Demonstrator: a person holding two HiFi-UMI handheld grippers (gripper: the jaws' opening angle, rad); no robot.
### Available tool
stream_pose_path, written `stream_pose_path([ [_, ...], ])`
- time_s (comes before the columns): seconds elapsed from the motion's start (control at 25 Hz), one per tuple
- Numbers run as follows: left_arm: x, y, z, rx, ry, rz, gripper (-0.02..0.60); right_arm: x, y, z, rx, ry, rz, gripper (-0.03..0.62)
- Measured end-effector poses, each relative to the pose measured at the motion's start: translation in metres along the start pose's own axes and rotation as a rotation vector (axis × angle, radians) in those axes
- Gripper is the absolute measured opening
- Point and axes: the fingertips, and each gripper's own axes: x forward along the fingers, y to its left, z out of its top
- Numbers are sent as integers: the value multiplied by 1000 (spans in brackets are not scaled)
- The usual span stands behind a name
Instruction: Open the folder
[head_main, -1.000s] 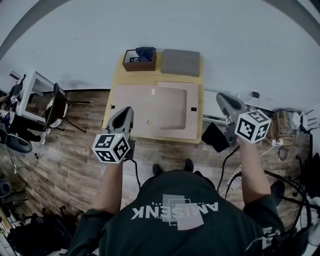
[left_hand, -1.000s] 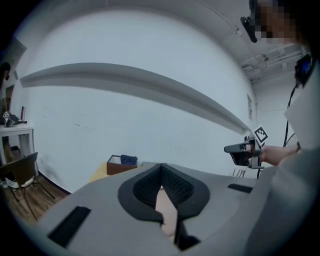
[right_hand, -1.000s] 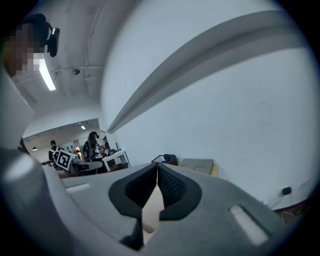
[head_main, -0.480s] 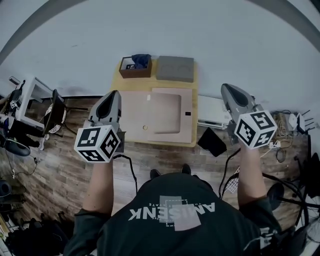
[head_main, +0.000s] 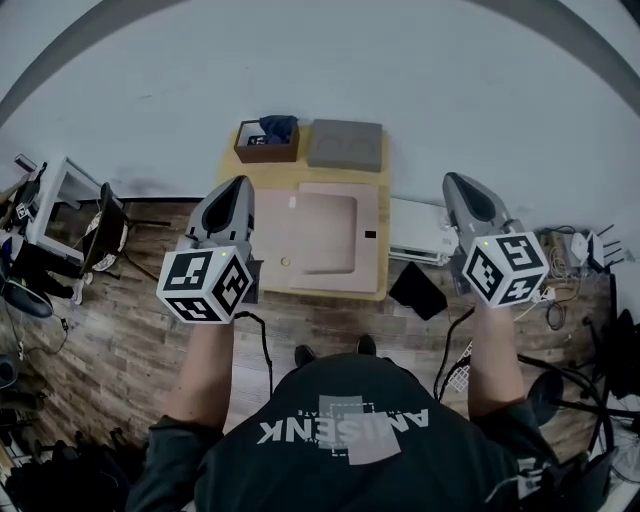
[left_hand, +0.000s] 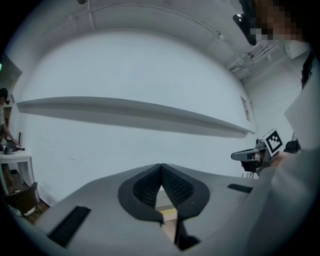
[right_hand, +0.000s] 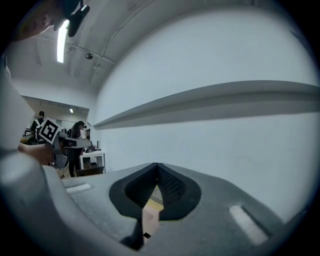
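The person stands before a small bench (head_main: 385, 190) on a wooden floor (head_main: 100, 320), with both grippers held up level, one at each side of it. The left gripper (head_main: 238, 186) has its jaws closed tip to tip with nothing between them. The right gripper (head_main: 453, 182) is the same, its jaws together and empty. The folder (head_main: 320, 235) lies flat and shut in the middle of the bench, between the two grippers and below them, touched by neither. At the far edge of the bench a brown box (head_main: 258, 150) holds a blue cloth (head_main: 278, 127), with a grey pad (head_main: 345, 145) just beside the box. A black flat object (head_main: 418, 290) lies on the floor near the bench's right corner.
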Motion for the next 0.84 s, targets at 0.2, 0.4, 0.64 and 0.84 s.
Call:
stream_pose_path([
  [0.2, 3, -2, -5, -36, 6, -14, 2, 0, 3, -1, -15, 14, 2, 6],
  [0.4, 3, -5, -10, -26, 22, -24, 2, 3, 3, -3, -8, 15, -2, 6],
  [0.64, 3, -2, -10, -35, 18, -27, 2, 7, 4, -2, 2, 8, -14, 6],
  [0.84, 2, -3, -9, -24, -4, -33, 2, 8, 0, -3, 3, 9, -41, 6],
])
